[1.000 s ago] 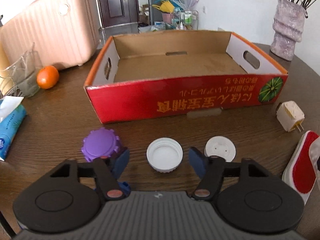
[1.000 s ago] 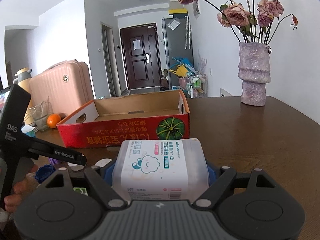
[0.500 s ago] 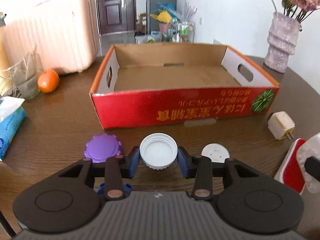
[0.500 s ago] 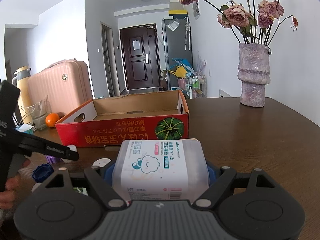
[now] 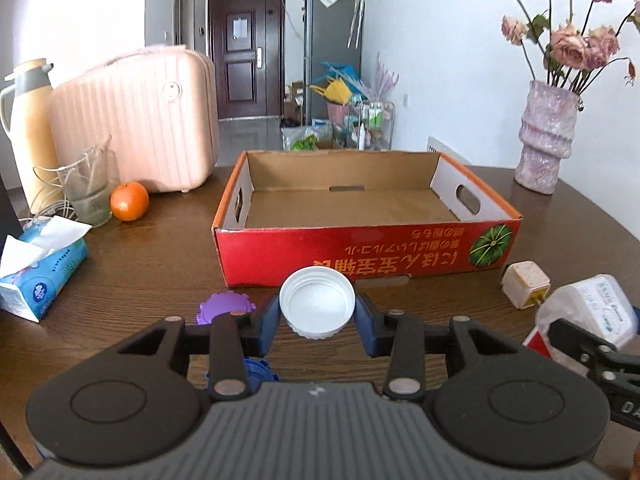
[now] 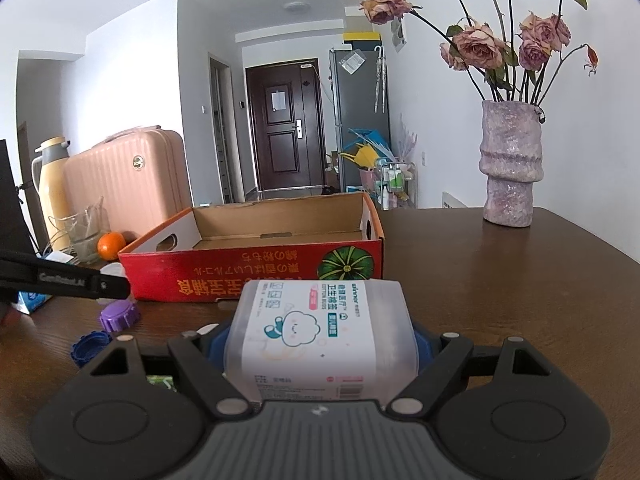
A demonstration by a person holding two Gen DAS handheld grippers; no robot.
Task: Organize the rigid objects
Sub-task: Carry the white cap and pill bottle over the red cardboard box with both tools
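Observation:
My left gripper (image 5: 317,314) is shut on a white jar lid (image 5: 317,303) and holds it above the table, in front of the red cardboard box (image 5: 360,252). The box is open-topped and empty; it also shows in the right wrist view (image 6: 248,276). My right gripper (image 6: 320,340) is shut on a clear cotton bud box (image 6: 320,332) with a white label, held above the table. That box shows at the right in the left wrist view (image 5: 592,312). A purple lid (image 5: 224,306) and a blue lid (image 5: 256,372) lie on the table under my left gripper.
A white plug adapter (image 5: 524,282) and a red and white object (image 5: 538,346) lie at the right. A tissue pack (image 5: 40,276), orange (image 5: 129,201), glass jug (image 5: 86,192), thermos (image 5: 30,128) and pink suitcase (image 5: 140,120) stand at the left. A flower vase (image 6: 510,168) stands far right.
My left gripper closed on the white lid and lifted it off the table. My right gripper rose slightly with the cotton bud box still in it.

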